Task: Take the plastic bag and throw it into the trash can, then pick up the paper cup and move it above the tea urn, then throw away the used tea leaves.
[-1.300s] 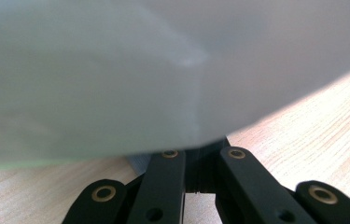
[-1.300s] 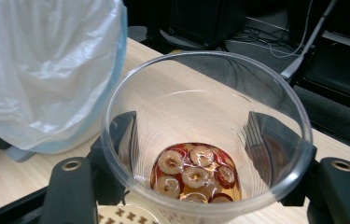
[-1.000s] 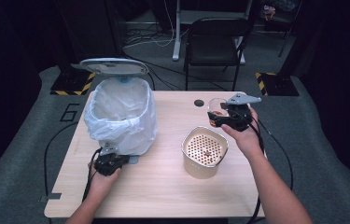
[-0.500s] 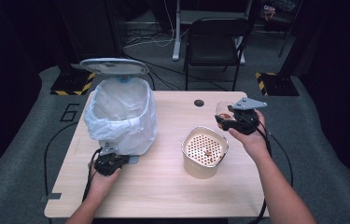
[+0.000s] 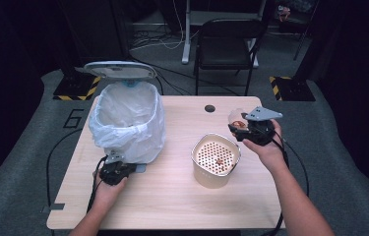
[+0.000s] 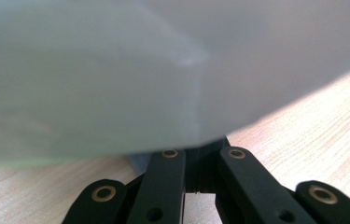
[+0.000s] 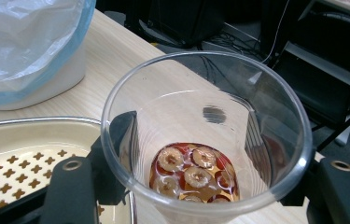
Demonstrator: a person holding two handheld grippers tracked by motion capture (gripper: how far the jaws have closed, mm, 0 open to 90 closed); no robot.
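1. Cup. The clear plastic cup [image 7: 256, 140] sits in the right gripper [image 5: 251, 129], up and to the right of the perforated strainer [image 5: 214, 178] and apart from its rim. The gripper's jaws are part-closed on the cup wall, 1 on each side. The cup is near upright. Red liquid with sliced fruit rings [image 7: 193, 175] lies at its bottom, so it has not been emptied.

2. Change. Over the last second the cup has shifted slightly to the right, away from the strainer. The grip width has not altered. A small reddish fleck shows on the strainer floor; what it is cannot be told.

3. Meaning for the work. Judged from this layout, the job is to drain the cup through the strainer. The small drift outward suggests that the pour is not in progress. The cup mouth needs to be brought back over the strainer and tipped.

4. Left side. The lined waste bin [image 5: 138, 142] stands well left of the strainer with its lid [image 5: 119, 70] raised. The left gripper [image 5: 114, 172] rests on the worktop [image 5: 172, 201] at the bin's foot, also left of the strainer. Its jaws are fully closed and it has not moved. What lies between their tips is hidden under the bin liner.
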